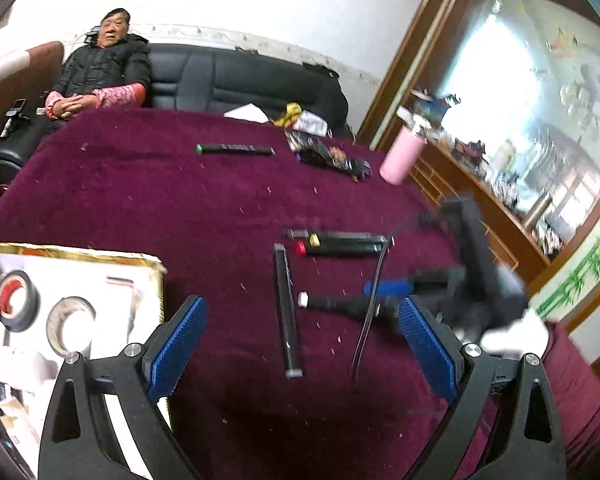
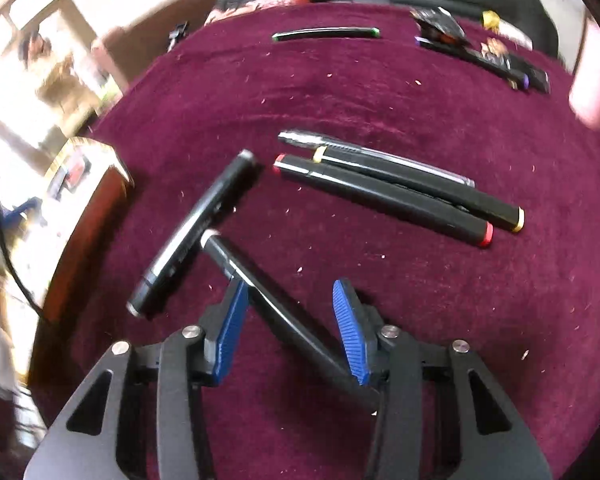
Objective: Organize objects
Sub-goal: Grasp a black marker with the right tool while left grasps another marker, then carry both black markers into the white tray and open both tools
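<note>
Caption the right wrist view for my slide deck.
Right gripper straddles a black marker lying on the maroon cloth, jaws not yet pressing.

No readable text in either view.
The black marker beside the box carries a pale printed strip on its barrel, too blurred to make out; no letters, brand or number can be read on the other pens near that box, on the tape rolls inside it, or on the pink bottle well beyond it.
</note>
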Demonstrator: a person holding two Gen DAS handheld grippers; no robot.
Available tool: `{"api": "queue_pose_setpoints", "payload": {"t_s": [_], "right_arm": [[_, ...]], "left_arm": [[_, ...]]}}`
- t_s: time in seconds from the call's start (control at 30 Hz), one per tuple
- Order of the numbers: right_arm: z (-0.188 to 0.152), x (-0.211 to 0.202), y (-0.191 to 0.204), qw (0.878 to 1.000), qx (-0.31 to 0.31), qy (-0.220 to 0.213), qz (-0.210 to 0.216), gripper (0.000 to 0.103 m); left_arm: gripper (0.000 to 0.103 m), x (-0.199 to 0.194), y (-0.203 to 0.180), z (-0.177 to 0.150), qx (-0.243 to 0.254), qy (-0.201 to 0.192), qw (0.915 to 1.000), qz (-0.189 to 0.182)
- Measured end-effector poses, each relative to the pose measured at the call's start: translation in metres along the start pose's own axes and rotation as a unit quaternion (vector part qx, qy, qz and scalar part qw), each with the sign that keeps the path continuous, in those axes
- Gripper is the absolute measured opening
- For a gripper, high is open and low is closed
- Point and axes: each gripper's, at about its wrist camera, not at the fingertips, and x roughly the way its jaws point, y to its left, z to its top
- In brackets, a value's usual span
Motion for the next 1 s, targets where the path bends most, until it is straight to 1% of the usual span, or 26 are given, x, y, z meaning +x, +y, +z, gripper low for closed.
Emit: {"api": "queue_pose_setpoints", "payload": {"t_s": [0.03, 0.1, 0.13, 0.17, 0.2, 0.33, 0.47, 0.53, 0.6, 0.67, 0.7, 0.73, 0.77, 0.8, 0.83, 0.87, 0.9, 0.93, 1.0], "right_arm": [[-0.001, 0.004, 0.005, 1.000, -0.012, 0.004, -0.010, 0.044], [-0.005, 0.008, 0.014, 0.999, -0.037, -0.003, -0.031, 0.044], [-0.007, 0.008, 0.017, 0.998, -0.046, -0.005, -0.043, 0.041], [-0.009, 0.008, 0.020, 0.996, -0.053, -0.001, -0.070, 0.027], [-0.012, 0.006, 0.021, 0.995, -0.051, 0.004, -0.080, 0.012], [-0.036, -0.008, 0.016, 0.996, -0.040, 0.012, -0.074, 0.012], [-0.072, -0.029, 0.006, 0.997, -0.016, 0.012, -0.071, 0.012], [-0.087, -0.038, 0.000, 0.998, -0.002, 0.007, -0.068, 0.013], [-0.097, -0.044, -0.008, 0.998, 0.015, 0.002, -0.060, 0.013], [-0.100, -0.047, -0.013, 0.998, 0.031, -0.004, -0.052, 0.013], [-0.102, -0.048, -0.015, 0.998, 0.037, -0.008, -0.049, 0.012], [-0.103, -0.048, -0.016, 0.998, 0.042, -0.011, -0.048, 0.012], [-0.102, -0.047, -0.017, 0.998, 0.045, -0.014, -0.047, 0.012], [-0.102, -0.047, -0.016, 0.998, 0.047, -0.017, -0.049, 0.012], [-0.103, -0.047, -0.014, 0.997, 0.048, -0.020, -0.051, 0.012], [-0.103, -0.048, -0.012, 0.997, 0.048, -0.024, -0.053, 0.012], [-0.103, -0.047, -0.011, 0.997, 0.049, -0.025, -0.056, 0.012], [-0.102, -0.046, -0.010, 0.997, 0.051, -0.026, -0.057, 0.012], [-0.100, -0.045, -0.011, 0.996, 0.061, -0.029, -0.058, 0.012]], "left_arm": [[0.093, -0.002, 0.002, 0.003, -0.001, -0.003, 1.0000, 0.007], [0.093, -0.006, 0.010, 0.009, -0.011, -0.011, 0.9998, 0.010], [0.093, -0.005, 0.015, 0.012, -0.021, -0.009, 0.9997, 0.012], [0.093, -0.002, 0.019, 0.015, -0.027, -0.004, 0.9995, 0.014], [0.093, 0.002, 0.022, 0.017, -0.030, 0.002, 0.9995, 0.015], [0.093, 0.020, 0.018, 0.025, -0.021, 0.023, 0.9992, 0.025], [0.093, 0.060, -0.005, 0.026, 0.024, 0.065, 0.9963, 0.051], [0.093, 0.088, -0.017, 0.021, 0.051, 0.090, 0.9917, 0.076], [0.092, 0.106, -0.028, 0.014, 0.081, 0.108, 0.9865, 0.093], [0.087, 0.126, -0.040, 0.003, 0.115, 0.124, 0.9784, 0.118], [0.077, 0.133, -0.043, -0.001, 0.123, 0.135, 0.9756, 0.121], [0.054, 0.139, -0.045, -0.004, 0.128, 0.148, 0.9727, 0.124], [0.037, 0.147, -0.045, -0.009, 0.131, 0.169, 0.9688, 0.125], [0.028, 0.146, -0.047, -0.012, 0.138, 0.154, 0.9702, 0.126], [0.022, 0.148, -0.047, -0.014, 0.136, 0.158, 0.9703, 0.122], [0.020, 0.150, -0.047, -0.015, 0.137, 0.157, 0.9704, 0.122], [0.015, 0.151, -0.048, -0.016, 0.139, 0.158, 0.9699, 0.122], [0.012, 0.152, -0.048, -0.017, 0.141, 0.159, 0.9698, 0.119], [0.011, 0.154, -0.044, -0.017, 0.138, 0.157, 0.9712, 0.114]]}}
